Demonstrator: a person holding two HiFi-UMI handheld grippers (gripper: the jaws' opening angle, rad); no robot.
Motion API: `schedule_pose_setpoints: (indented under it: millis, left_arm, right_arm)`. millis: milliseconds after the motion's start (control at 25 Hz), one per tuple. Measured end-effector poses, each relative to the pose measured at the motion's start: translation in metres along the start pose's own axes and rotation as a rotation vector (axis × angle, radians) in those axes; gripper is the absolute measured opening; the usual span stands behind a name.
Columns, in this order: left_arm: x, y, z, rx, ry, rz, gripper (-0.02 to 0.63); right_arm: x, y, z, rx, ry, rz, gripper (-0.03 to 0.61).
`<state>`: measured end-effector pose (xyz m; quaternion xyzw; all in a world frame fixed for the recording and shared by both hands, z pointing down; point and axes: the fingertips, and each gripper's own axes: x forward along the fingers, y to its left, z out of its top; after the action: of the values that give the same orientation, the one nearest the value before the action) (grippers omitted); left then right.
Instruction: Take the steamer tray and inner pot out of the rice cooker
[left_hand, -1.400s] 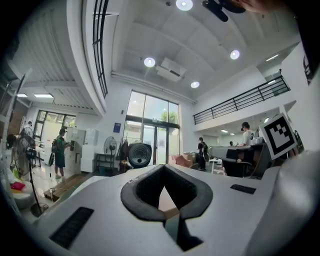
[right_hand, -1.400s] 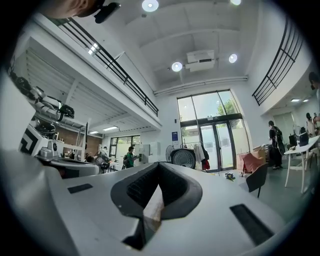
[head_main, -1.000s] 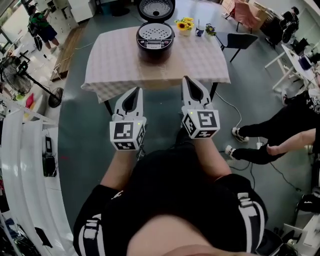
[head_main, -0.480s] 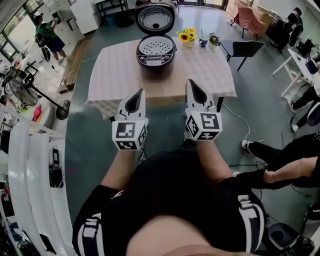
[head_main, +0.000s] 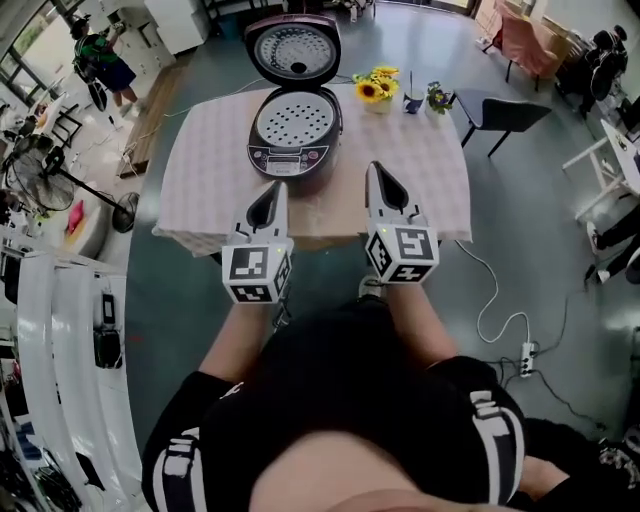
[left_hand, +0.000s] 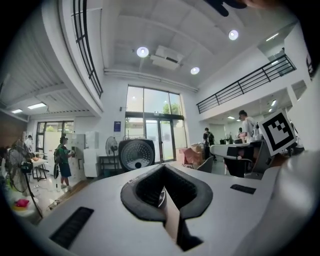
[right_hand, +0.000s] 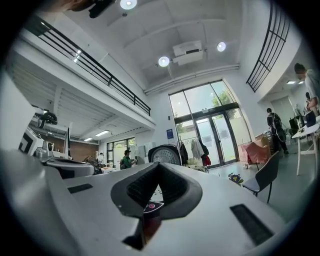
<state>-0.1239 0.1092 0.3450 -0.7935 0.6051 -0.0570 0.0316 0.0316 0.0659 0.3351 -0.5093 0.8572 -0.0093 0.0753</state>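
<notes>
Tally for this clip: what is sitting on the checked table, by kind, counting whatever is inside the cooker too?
Rice cooker, lid open: 1
Steamer tray, in the cooker: 1
Flower arrangements: 2 (sunflowers, small posy)
Small dark container: 1
Total: 5

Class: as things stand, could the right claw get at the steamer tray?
Probably yes: the lid is up, the steamer tray lies uncovered, and nothing blocks the right claw, though it is shut.
</notes>
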Motion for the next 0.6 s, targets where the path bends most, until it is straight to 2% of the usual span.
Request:
schedule_pose_setpoints:
  millis: [360, 600]
  left_arm:
    - [0.145, -0.001, 0.014, -0.04, 0.033, 0.06, 0.003]
    - [0.2, 0.014, 0.03, -0.066, 0.032, 0.113, 0.003]
  right_arm:
    - [0.121, -0.091, -0.01, 0.021, 0.076, 0.116, -0.002]
    - [0.173, -0.116, -0.005, 0.001, 0.12, 0.186, -0.002]
